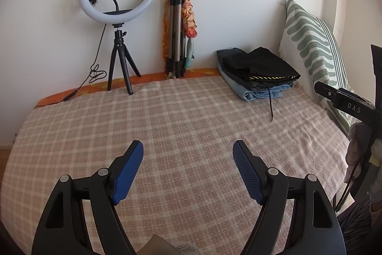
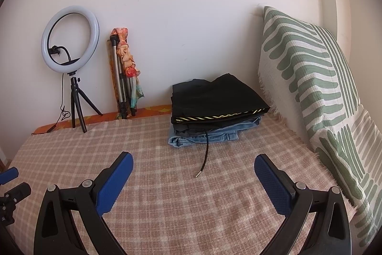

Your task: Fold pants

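Several folded pants sit stacked at the bed's far end beside the pillow; left tongs and right tongs gape apart, empty, so folding looks finished.

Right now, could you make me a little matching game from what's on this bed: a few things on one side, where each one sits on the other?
Things:
1. ring light
2. folded tripod
3. striped pillow
4. black pants

Places:
A. on top of the jeans
B. far left, on its own small stand
C. propped along the right side
D. leaning on the wall, scarf draped over it

Pairs: 1-B, 2-D, 3-C, 4-A
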Action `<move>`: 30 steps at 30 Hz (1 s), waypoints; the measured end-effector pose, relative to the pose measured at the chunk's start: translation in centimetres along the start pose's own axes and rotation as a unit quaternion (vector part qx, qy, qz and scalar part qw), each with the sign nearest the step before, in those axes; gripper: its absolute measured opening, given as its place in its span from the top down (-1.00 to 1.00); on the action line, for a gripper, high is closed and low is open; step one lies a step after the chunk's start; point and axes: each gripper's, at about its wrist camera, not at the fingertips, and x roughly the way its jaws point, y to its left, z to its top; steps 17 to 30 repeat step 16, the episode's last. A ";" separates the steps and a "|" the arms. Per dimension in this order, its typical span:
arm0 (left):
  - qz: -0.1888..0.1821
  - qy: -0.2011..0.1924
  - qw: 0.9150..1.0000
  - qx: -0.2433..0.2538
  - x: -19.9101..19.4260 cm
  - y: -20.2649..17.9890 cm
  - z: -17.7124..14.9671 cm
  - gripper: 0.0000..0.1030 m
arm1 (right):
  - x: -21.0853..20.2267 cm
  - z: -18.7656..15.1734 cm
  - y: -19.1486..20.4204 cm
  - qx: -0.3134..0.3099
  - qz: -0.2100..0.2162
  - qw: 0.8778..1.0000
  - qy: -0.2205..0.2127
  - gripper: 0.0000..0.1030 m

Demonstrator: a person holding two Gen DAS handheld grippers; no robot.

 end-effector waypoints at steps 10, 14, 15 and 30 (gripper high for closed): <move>0.008 -0.005 1.000 -0.001 -0.4 0.2 -0.1 -0.50 | 0.2 -0.4 0.6 -0.004 0.002 1.000 0.004 -1.00; 0.013 -0.005 1.000 -0.005 -0.6 0.6 -0.2 -0.50 | 0.7 -0.4 0.9 -0.005 0.005 1.000 0.011 -1.00; 0.014 -0.005 1.000 -0.006 -0.6 0.8 -0.2 -0.50 | 0.8 -0.5 1.1 -0.003 0.006 1.000 0.013 -1.00; 0.015 -0.004 1.000 -0.007 -0.7 1.0 -0.3 -0.50 | 0.9 -0.4 1.2 -0.001 0.008 1.000 0.014 -1.00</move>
